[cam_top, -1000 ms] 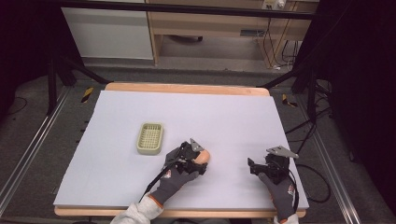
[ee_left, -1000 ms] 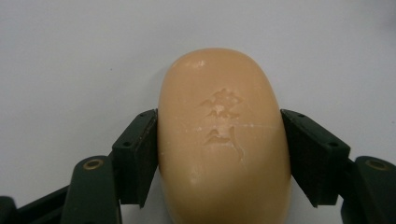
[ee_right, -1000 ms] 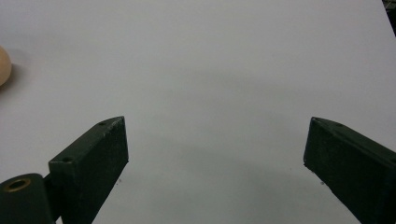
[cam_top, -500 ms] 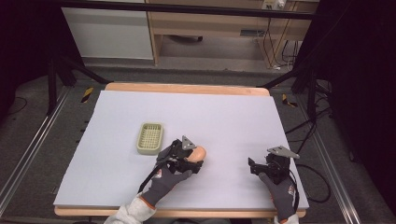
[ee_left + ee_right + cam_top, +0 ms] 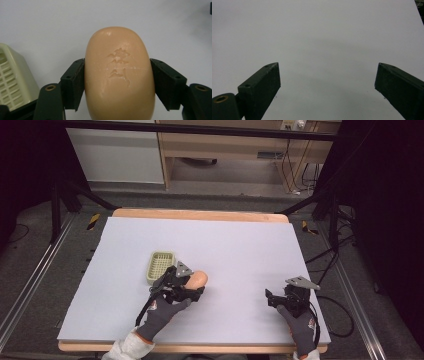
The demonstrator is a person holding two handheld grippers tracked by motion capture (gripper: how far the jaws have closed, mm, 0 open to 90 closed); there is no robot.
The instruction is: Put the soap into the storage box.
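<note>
A peach-coloured bar of soap (image 5: 119, 75) with a stamped mark sits between the two black jaws of my left gripper (image 5: 117, 82), which is shut on its sides. From above, the soap (image 5: 198, 279) pokes out of the left gripper (image 5: 192, 282) just right of a pale green slatted soap dish (image 5: 160, 266), whose corner (image 5: 12, 80) also appears at the left of the left gripper view. My right gripper (image 5: 280, 299) rests low over the white table near the front right. Its jaws stand wide apart with nothing between them (image 5: 328, 82).
The white table top (image 5: 235, 250) has a wooden rim (image 5: 200, 215) at the far edge. Dark floor, rails and cables (image 5: 340, 320) surround the table. A cabinet and desk (image 5: 220, 150) stand beyond it.
My left gripper has carried the soap leftward and a little farther away, closer to the soap dish. The right gripper has stayed where it was.
</note>
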